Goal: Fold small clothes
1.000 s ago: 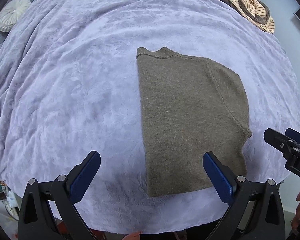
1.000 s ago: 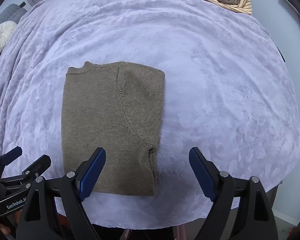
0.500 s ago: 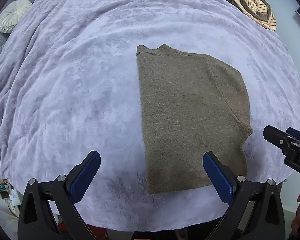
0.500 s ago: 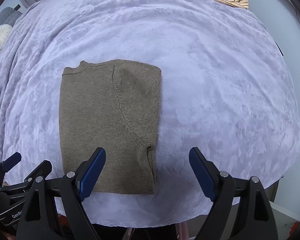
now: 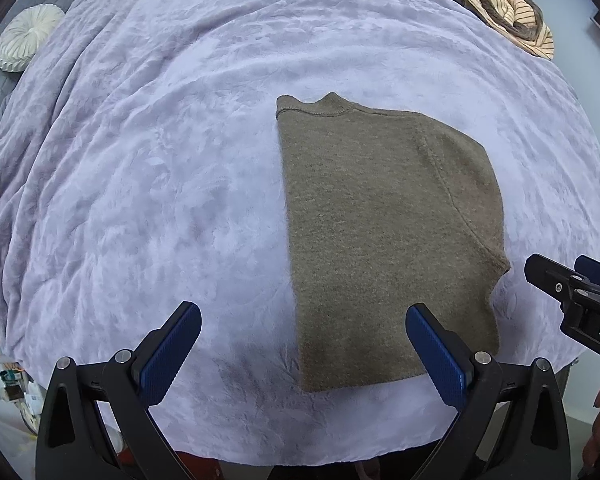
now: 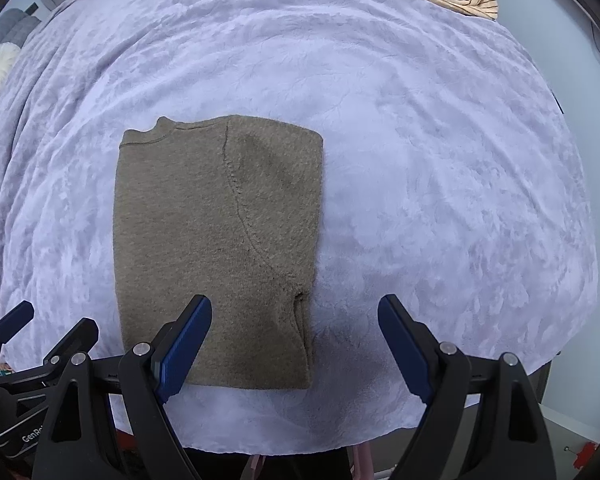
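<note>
Blue ribbed pads line both tools, and both tools are wide apart with nothing between the fingers. The left gripper [image 5: 302, 350] hangs above the near edge of the bed, with its right finger over the lower part of the olive-brown knitted sweater [image 5: 384, 236] and its left finger over bare blanket. The right gripper [image 6: 296, 348] is in a similar position at the other side: its left finger is over the sweater hem, its right finger over the lilac plush blanket [image 6: 440, 160]. Neither tool seems to touch the cloth, but I cannot be sure about the height.

The sweater lies flat near the front edge of the blanket, collar away from the person. It is already folded lengthwise into a narrow rectangle; the sleeves are tucked in, and a curved shoulder seam runs across the top layer. In my judgement, the side folds are done, and what is left is probably one fold that brings the hem up to the collar.

At the far corner of the bed lies a pile of other clothes, with a striped garment [image 5: 512, 16] on top, so more pieces probably wait. A round white cushion [image 5: 28, 42] sits far left.
</note>
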`<state>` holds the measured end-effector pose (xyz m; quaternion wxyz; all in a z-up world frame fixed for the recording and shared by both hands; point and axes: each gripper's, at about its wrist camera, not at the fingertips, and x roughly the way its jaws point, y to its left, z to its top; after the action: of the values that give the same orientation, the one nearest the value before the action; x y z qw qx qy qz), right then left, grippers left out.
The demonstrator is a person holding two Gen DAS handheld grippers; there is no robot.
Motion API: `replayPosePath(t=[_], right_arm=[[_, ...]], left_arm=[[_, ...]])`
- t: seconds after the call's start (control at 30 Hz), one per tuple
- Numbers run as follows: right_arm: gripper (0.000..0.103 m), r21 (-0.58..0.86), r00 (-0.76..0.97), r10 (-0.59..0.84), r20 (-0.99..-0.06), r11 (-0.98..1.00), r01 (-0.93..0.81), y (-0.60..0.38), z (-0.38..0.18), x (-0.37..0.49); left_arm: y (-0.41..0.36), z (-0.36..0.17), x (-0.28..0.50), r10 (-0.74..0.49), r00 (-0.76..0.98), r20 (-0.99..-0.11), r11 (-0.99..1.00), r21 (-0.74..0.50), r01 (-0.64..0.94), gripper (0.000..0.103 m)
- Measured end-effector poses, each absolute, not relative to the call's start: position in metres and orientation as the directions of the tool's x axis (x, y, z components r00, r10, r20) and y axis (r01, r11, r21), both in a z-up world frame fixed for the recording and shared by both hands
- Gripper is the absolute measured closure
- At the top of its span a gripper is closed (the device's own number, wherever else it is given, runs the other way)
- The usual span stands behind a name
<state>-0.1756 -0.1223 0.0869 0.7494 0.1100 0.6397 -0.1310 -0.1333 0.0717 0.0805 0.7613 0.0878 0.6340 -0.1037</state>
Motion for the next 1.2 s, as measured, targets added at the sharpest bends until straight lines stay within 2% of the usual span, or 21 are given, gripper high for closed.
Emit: replayPosePath(t=[1.2], right_arm=[[0.016, -0.02, 0.141, -0.07, -0.988, 0.944, 0.33, -0.1192, 0.0863, -0.171]], left_arm=[[0.0706, 0.0784, -0.1271, -0.038, 0.177, -0.984, 0.959, 0.015, 0.285, 0.0]])
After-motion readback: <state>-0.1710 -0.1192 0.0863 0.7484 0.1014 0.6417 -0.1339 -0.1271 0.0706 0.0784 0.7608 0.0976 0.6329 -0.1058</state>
